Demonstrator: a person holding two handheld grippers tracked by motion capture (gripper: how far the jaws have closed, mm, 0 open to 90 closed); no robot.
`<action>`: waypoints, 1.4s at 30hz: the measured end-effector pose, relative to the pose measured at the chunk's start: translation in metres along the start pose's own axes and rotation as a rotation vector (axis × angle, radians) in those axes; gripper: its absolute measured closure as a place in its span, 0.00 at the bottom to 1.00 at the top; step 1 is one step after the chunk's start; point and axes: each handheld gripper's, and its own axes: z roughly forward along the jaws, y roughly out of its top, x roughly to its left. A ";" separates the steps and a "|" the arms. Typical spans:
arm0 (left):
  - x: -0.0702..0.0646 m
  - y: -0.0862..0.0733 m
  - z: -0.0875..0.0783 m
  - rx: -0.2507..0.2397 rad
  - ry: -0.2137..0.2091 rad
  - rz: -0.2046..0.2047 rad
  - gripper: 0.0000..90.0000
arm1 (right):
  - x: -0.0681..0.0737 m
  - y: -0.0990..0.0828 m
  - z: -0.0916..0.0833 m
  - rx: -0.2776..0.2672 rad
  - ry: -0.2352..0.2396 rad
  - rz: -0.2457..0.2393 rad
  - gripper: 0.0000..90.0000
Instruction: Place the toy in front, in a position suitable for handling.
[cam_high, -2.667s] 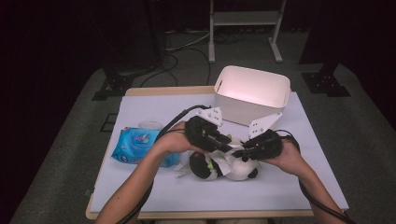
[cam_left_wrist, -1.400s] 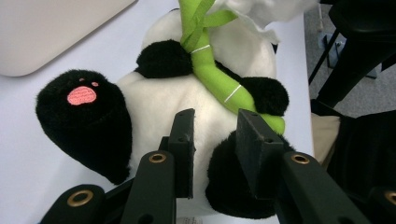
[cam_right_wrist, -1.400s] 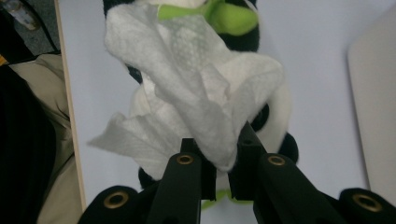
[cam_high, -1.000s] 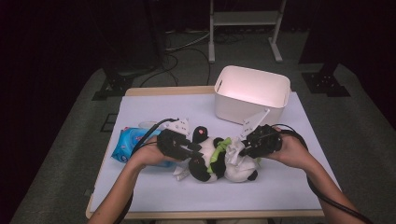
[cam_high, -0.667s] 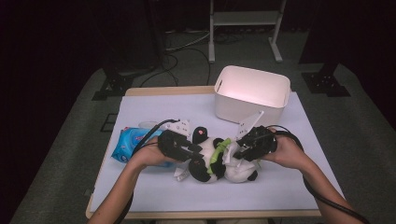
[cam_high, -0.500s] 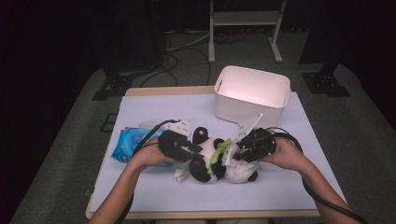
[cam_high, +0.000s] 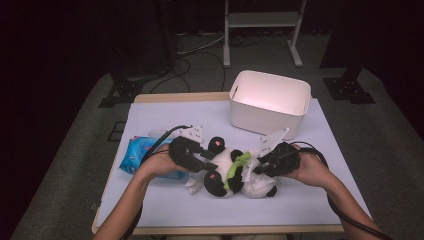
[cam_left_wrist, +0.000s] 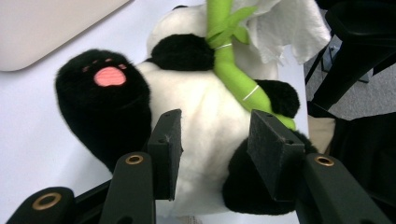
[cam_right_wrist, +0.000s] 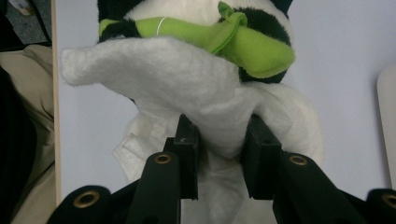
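The black-and-white plush panda toy (cam_high: 227, 172) lay on its side in the near middle of the lavender-covered table (cam_high: 165, 112), between the two hands, with its green fabric bamboo stalk (cam_high: 235, 170) across the belly. The work in hand looked like wiping the plush with a crumpled white tissue wipe (cam_right_wrist: 187, 98).

The right gripper (cam_high: 267, 162) had its jaws pinched narrow on a fold of the wipe, which draped over the panda's pale head end. The left gripper (cam_high: 202, 162) stood with its jaws half spread either side of the white belly, pads near the fur; I couldn't tell whether they pressed or merely straddled it (the left gripper view suggested a loose brace).

To do it well, I judged: close the left jaws enough to pin the body, keep the wipe bunched tight so it doesn't slip out, and stroke along the fur away from the bamboo stalk to avoid snagging it.

Against the oldest frame, both grippers had dropped from up near the white rectangular plastic bin (cam_high: 270, 100) to flank the toy, and the bamboo had come into sight. Over the last second the right hand had crept slightly inward; the blue soft wipes packet (cam_high: 137, 152) at the left edge hadn't moved.
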 end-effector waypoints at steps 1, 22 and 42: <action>0.000 0.000 0.001 0.008 0.001 0.005 0.62 | 0.000 -0.001 0.000 -0.001 0.003 0.003 0.77; -0.011 -0.002 0.022 0.063 0.011 0.033 0.68 | -0.003 -0.009 -0.005 -0.030 -0.002 0.024 0.78; -0.017 -0.010 0.027 0.043 0.072 0.040 0.69 | 0.008 -0.003 -0.014 -0.013 -0.013 0.020 0.89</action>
